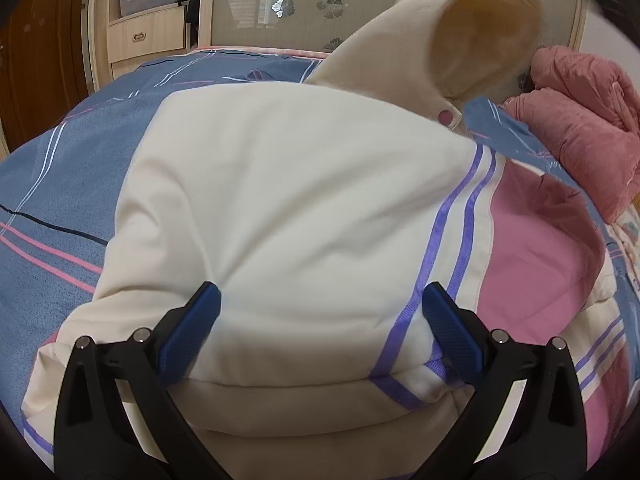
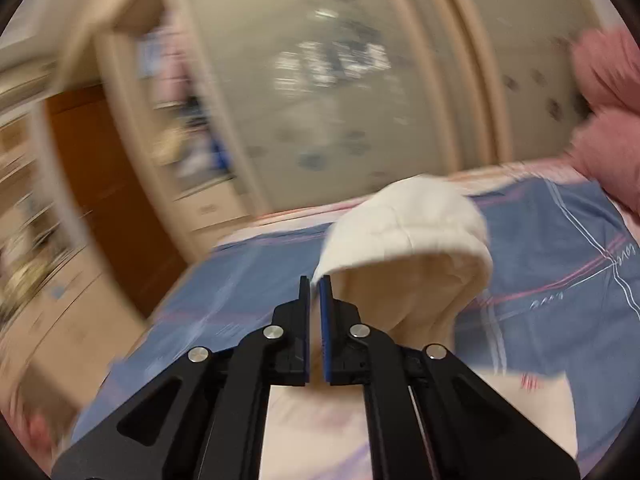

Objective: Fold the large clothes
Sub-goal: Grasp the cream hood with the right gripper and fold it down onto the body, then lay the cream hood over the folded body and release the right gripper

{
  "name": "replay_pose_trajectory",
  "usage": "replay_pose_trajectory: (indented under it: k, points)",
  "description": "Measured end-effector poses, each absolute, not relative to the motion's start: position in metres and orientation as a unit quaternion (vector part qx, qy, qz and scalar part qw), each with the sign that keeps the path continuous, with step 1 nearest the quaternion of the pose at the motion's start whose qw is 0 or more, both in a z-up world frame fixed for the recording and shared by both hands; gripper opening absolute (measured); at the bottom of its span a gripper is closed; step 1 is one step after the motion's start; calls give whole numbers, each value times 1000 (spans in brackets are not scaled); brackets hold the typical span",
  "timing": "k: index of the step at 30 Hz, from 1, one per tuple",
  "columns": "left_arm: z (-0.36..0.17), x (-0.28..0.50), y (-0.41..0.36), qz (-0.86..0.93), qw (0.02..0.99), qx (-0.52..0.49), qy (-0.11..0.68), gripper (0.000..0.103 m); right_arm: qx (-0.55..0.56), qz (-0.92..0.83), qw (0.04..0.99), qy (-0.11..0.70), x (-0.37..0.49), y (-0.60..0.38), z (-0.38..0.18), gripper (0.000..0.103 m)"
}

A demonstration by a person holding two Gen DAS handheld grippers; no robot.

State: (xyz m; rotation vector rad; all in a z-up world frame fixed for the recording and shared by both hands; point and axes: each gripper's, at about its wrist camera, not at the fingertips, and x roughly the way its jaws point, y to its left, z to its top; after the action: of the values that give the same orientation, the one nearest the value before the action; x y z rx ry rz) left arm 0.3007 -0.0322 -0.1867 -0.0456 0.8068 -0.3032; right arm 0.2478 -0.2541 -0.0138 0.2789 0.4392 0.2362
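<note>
A cream hooded jacket (image 1: 280, 180) with purple stripes and a pink panel lies folded on the bed. My left gripper (image 1: 322, 292) is open, its blue fingers spread wide over the near part of the cream fabric and pinching nothing. The jacket's hood (image 1: 460, 40) is raised off the bed at the upper right, with its lining showing. In the blurred right wrist view, my right gripper (image 2: 315, 282) is shut on the rim of the hood (image 2: 404, 220), which hangs lifted in front of it.
A blue bedspread (image 1: 60, 168) with pink and white lines covers the bed. A bunched pink quilt (image 1: 580, 120) lies at the right. Behind the bed stand a wardrobe with frosted doors (image 1: 280, 8), a drawer unit (image 1: 136, 36) and a brown door (image 1: 40, 60).
</note>
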Motion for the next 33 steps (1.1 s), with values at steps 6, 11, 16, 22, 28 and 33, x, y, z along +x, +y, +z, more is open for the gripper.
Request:
replay_pose_trajectory:
  k: [6, 11, 16, 22, 28, 33]
  points:
    - [-180, 295, -21, -145, 904, -48, 399, 101, -3, 168, 920, 354, 129, -171, -78, 6]
    - [-182, 290, -29, -130, 909, -19, 396, 101, -104, 29, 949, 297, 138, -173, -75, 98]
    - [-183, 293, -25, -135, 907, -28, 398, 101, -140, -83, 940, 300, 223, -204, -83, 102]
    - [-185, 294, -26, -138, 906, -28, 399, 101, -31, -139, 898, 415, 337, -276, -149, 102]
    - [-185, 296, -25, -138, 906, -25, 399, 101, 75, -103, 900, 418, 342, -291, -162, 40]
    - [-185, 296, -25, -137, 906, -24, 399, 101, 78, -30, 925, 370, 304, -267, -117, 15]
